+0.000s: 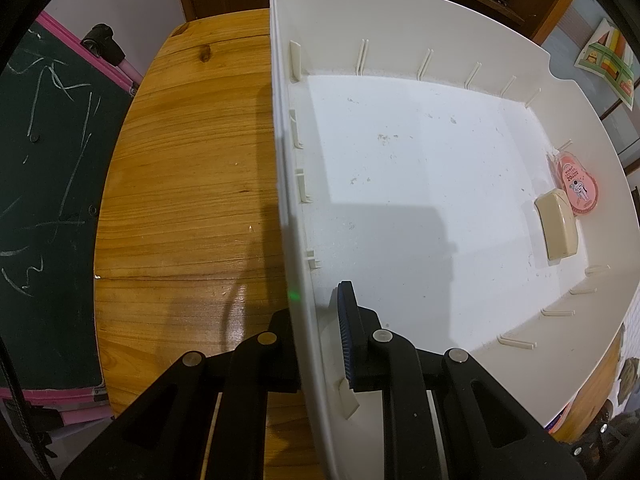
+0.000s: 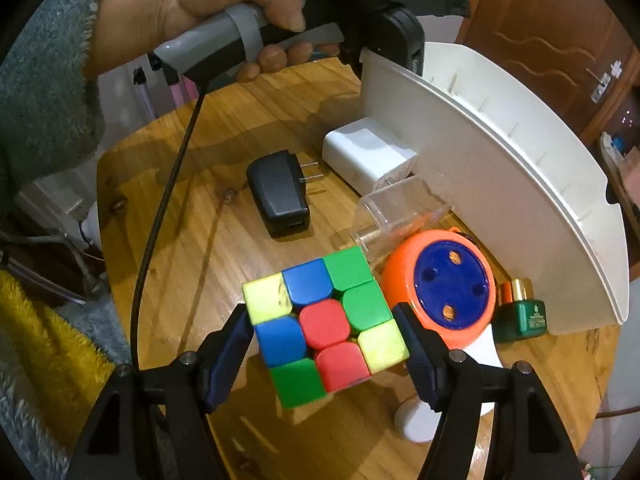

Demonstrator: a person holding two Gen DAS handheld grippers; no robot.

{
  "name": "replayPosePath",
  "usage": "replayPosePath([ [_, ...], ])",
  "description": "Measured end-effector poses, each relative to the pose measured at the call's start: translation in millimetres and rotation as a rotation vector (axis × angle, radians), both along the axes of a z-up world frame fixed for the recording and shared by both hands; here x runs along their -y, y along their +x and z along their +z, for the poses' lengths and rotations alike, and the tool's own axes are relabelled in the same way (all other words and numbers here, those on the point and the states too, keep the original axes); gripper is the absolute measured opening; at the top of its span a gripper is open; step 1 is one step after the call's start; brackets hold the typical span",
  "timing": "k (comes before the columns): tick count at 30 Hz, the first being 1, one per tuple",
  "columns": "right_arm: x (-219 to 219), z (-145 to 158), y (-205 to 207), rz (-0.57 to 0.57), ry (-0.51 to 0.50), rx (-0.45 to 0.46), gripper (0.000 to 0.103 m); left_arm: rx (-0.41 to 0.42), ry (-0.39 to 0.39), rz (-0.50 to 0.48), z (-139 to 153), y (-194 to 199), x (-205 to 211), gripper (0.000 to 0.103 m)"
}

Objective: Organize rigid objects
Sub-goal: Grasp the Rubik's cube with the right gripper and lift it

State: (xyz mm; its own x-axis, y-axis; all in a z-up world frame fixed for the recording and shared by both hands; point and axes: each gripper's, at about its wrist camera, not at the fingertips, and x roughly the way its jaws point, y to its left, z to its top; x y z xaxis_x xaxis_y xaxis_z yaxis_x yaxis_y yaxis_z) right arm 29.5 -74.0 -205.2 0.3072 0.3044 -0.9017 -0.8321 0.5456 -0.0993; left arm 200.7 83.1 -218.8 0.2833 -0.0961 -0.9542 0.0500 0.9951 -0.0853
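A scrambled colour cube [image 2: 326,326] sits on the round wooden table [image 2: 192,248]. My right gripper [image 2: 324,344] is open around it, one blue-padded finger close on each side, and I see no firm press. My left gripper [image 1: 312,308] is shut on the near-left wall of the white tray [image 1: 400,184], one finger outside and the blue pad [image 1: 346,332] inside. The tray holds a beige block [image 1: 558,226] and a pink correction tape [image 1: 578,184] at its right side. A hand [image 2: 192,4] holds the left gripper at the tray's corner.
Beside the tray's outer wall [image 2: 500,184] lie a black charger [image 2: 280,196], a white charger [image 2: 366,156], a clear plastic case [image 2: 400,216], an orange and blue round thing [image 2: 444,284] and a small green bottle [image 2: 520,312]. A cable [image 2: 160,216] hangs left of the cube. A chalkboard [image 1: 48,200] stands beyond the table.
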Motion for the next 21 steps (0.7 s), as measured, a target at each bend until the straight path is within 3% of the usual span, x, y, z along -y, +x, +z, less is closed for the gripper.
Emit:
replayPosePath([
  [5, -6.5, -4.8, -3.9, 0.019, -0.034, 0.032, 0.071, 0.000, 0.000, 0.001, -0.3, 0.2, -0.2, 0.018],
  [11, -2.3, -0.6, 2.9, -0.040, 0.005, -0.019, 0.063, -0.004, -0.009, 0.009, -1.1, -1.1, -1.5, 0.017],
  [21, 16.4, 29.0, 3.1, -0.117, 0.059, -0.009, 0.061, -0.014, -0.062, 0.053, 6.6, -9.6, -14.4, 0.013],
])
